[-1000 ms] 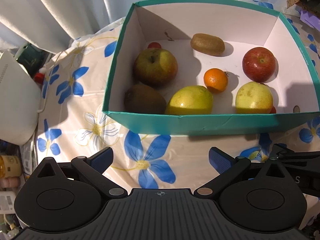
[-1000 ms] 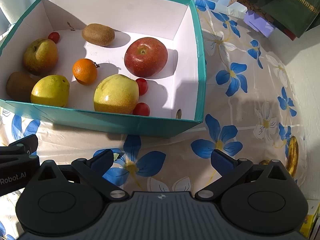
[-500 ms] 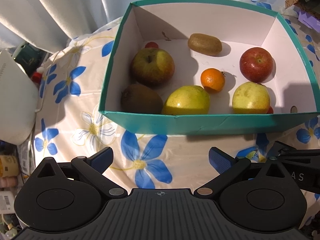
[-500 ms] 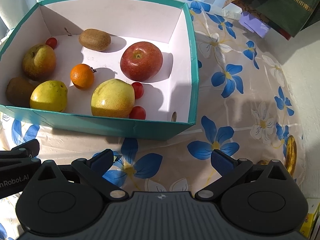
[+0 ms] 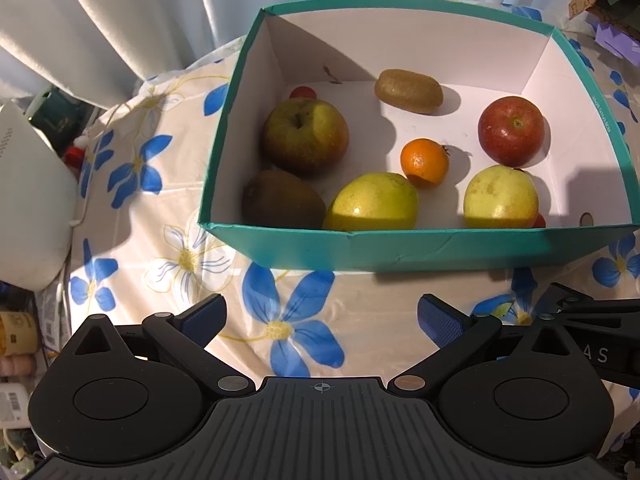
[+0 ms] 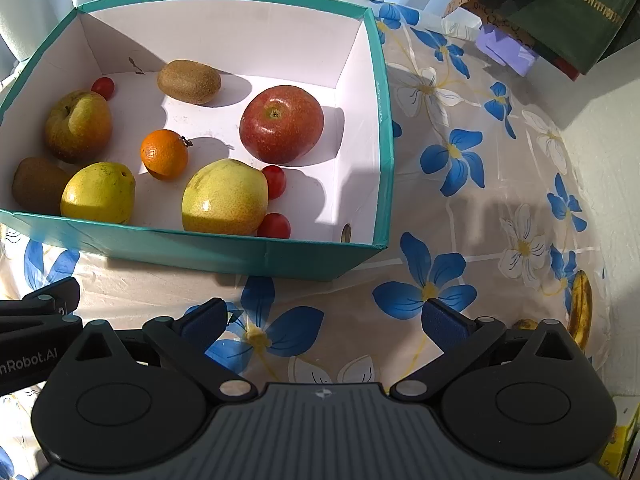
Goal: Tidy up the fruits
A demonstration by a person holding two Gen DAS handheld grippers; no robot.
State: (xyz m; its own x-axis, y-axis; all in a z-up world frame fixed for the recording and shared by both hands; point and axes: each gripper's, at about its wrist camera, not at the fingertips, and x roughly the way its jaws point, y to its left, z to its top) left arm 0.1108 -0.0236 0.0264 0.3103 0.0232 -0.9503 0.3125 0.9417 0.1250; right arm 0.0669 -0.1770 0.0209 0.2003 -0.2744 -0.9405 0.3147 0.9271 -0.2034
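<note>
A teal box [image 5: 420,250] with white inside [image 6: 200,248] holds a red apple [image 6: 282,122], a green-brown apple [image 5: 306,134], two yellow pears [image 5: 374,202] [image 6: 224,196], an orange [image 6: 164,154], two kiwis [image 5: 408,91] [image 5: 282,200] and three cherry tomatoes [image 6: 274,181]. My left gripper [image 5: 320,314] is open and empty, in front of the box's near wall. My right gripper [image 6: 324,320] is open and empty, in front of the box's near right corner. A banana [image 6: 580,308] lies on the tablecloth at the far right.
The table has a floral cloth [image 6: 452,160]. A white object [image 5: 28,200] stands at the left edge. Curtains [image 5: 120,20] hang behind. Books and a purple item [image 6: 508,46] sit at the back right. A white wall [image 6: 612,160] is on the right.
Both grippers have drawn back slightly to the right, so the box has shifted a little left in both views. The fruit has not moved.
</note>
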